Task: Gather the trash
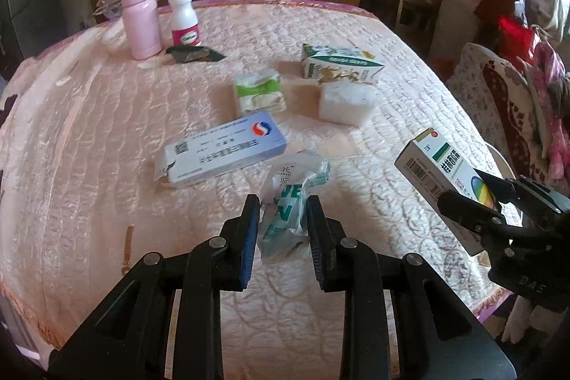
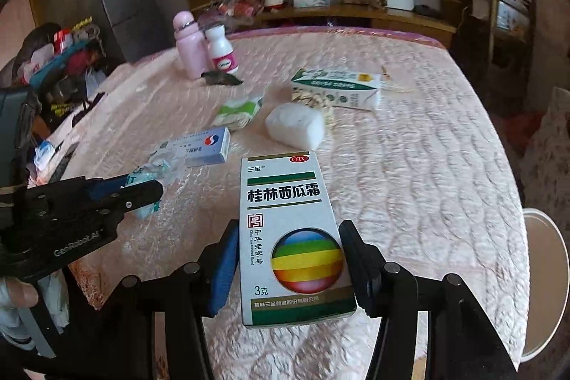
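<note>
Two wrist views look down across a round table [image 1: 107, 116] under a pink quilted cover.

In the left wrist view, the table's rim curves down the left side of the frame, and the stretch of cover inside it lies bare. At upper left a pink flask [image 1: 139, 18] and a white pill bottle [image 1: 185, 18] stand close together near the far edge, with a dark wrapper [image 1: 194, 54] lying at their feet. Left of centre lies a flat blue and white carton [image 1: 222, 150]. At bottom centre the left gripper [image 1: 283, 223] is clamped on a crumpled clear wrapper [image 1: 288, 212] with green print, its pads pressing both sides. Above centre sit a green and white packet [image 1: 258, 93], a white wad [image 1: 343, 104] and a green and white box [image 1: 338, 63], each a little apart. At the right edge the right gripper [image 1: 473, 198] holds a white medicine box [image 1: 445, 180] out over the near right rim.

In the right wrist view, the left gripper [image 2: 139, 191] enters from the left edge with the wrapper. At bottom centre the right gripper [image 2: 288, 259] is closed on the medicine box [image 2: 292, 237], one pad on each long side. To the right the cover lies open up to the rim, and a white bin [image 2: 545, 291] stands just past it at lower right.
</note>
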Motion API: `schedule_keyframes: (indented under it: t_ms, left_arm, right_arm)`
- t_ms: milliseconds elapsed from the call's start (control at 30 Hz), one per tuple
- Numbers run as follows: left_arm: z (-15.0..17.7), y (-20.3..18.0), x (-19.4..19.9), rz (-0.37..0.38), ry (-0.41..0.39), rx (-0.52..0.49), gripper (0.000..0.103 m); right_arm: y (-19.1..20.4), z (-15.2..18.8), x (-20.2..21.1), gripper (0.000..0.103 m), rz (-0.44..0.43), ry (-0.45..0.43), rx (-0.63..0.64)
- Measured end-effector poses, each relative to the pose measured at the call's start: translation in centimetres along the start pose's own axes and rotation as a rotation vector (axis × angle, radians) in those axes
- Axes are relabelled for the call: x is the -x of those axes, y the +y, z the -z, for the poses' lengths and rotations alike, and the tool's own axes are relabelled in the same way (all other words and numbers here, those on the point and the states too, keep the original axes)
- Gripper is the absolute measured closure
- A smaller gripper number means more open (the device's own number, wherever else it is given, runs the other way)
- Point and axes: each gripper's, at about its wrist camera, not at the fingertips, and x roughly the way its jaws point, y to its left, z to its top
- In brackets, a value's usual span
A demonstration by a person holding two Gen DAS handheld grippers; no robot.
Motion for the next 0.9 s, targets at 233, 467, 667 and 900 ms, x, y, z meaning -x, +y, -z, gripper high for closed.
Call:
schedule_keyframes:
  t_ms: [233, 467, 667, 900]
  left_arm:
    - [-0.7, -2.3, 0.5, 0.01, -0.022, -0.035, 0.079]
    - [-1.5, -5.1, 0.7, 0.02, -0.045, -0.082, 0.079]
    - [-2.0, -7.4, 0.6, 0.028, -0.055, -0.122, 0.079]
    - [-2.4, -10.2, 0.2, 0.048, -0.057, -0.162, 0.079]
  right_arm:
    - [-1.7, 0.3, 2.3, 0.05, 0.015, -0.036, -0.041]
    - [-3.8, 0.5, 4.2, 0.05, 0.039, -0.065, -0.08]
    - [-5.6, 0.9, 5.3, 0.05, 0.061, -0.079, -0.112]
    - [-8.2, 1.6, 6.8, 0.05, 0.098, -0.094, -0.156]
